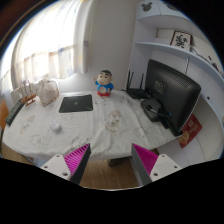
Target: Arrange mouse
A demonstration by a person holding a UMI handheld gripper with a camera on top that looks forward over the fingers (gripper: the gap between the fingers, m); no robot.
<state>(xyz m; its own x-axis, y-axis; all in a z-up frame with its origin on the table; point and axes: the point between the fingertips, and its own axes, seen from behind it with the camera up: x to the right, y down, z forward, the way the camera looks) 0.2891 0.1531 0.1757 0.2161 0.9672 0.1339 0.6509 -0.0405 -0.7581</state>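
a table [40, 135] covered with a pale patterned cloth fills the middle of the scene, with bright curtains [45, 45] behind it on the far left and white shelves [185, 50] on the right wall. a dark monitor [172, 90] stands at the right end of the table, angled inward, with a keyboard [155, 110] lying just in front of its base. a black mouse pad [76, 103] lies flat toward the far middle of the table. a light-coloured bag [45, 91] sits at the far left, and a blue and white figurine [104, 85] stands just right of the pad. the mouse [116, 119], small and pale, rests on the cloth to the right of the pad and nearer, well apart from the gripper [113, 160]. the gripper hangs at the near edge of the table with its pink pads [79, 159] spread wide and nothing between them.
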